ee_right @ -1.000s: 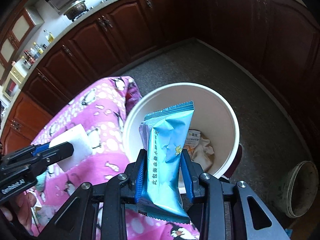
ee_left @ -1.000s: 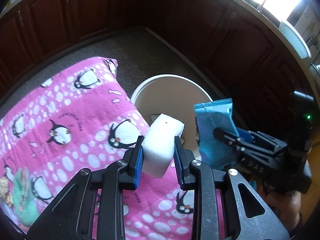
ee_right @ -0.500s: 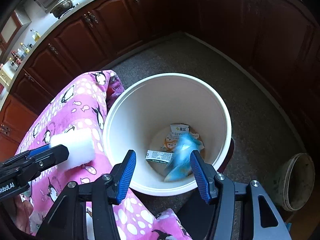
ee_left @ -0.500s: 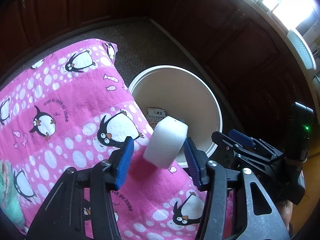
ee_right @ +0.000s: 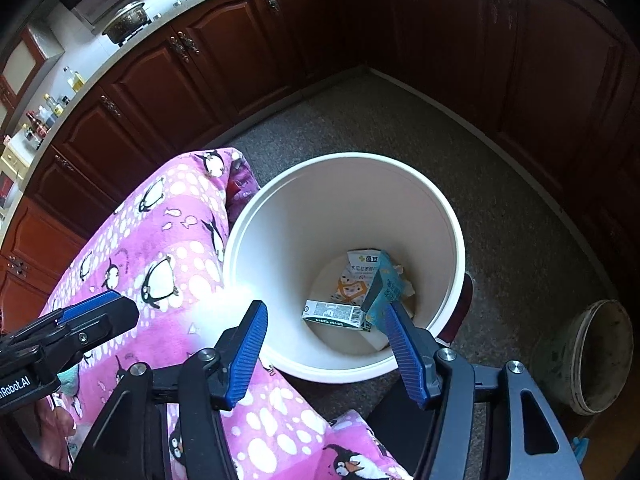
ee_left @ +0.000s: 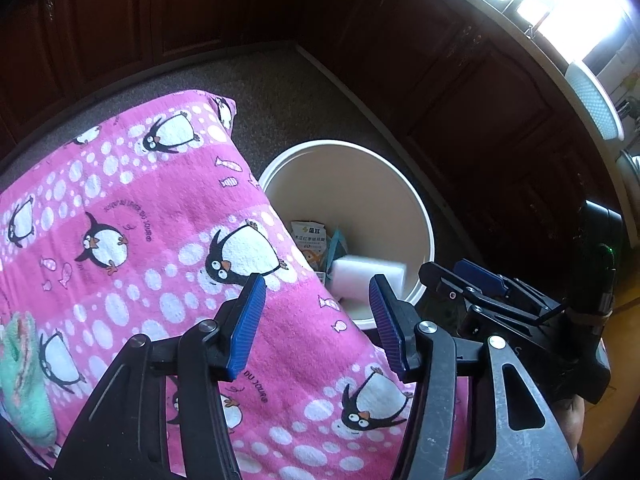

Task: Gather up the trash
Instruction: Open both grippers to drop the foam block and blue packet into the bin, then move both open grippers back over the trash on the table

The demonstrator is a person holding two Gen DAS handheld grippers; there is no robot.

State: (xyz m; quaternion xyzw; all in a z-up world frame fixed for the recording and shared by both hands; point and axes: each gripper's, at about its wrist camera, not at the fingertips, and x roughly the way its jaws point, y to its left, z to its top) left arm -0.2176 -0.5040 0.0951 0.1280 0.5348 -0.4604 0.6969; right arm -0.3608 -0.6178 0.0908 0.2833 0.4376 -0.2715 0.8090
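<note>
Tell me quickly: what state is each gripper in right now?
Left gripper: jaws open, empty; they just released the white foam block.
Right gripper: jaws open, empty, just opened.

One bucket [ee_right: 448, 216], one sponge [ee_left: 368, 276], three wrappers [ee_right: 356, 280].

The left gripper [ee_left: 316, 312] points down over a pink penguin-print blanket [ee_left: 132, 240], its blue-padded jaws apart with nothing pressed between them. Just beyond its tips a blurred white foam block [ee_left: 368, 276] sits at the near rim of a round white bin [ee_left: 416, 208]. Wrappers lie in the bin's bottom. To the right, the right gripper [ee_left: 476, 280] reaches toward the bin. Dark wood cabinets [ee_left: 460, 80] line the far side.
</note>
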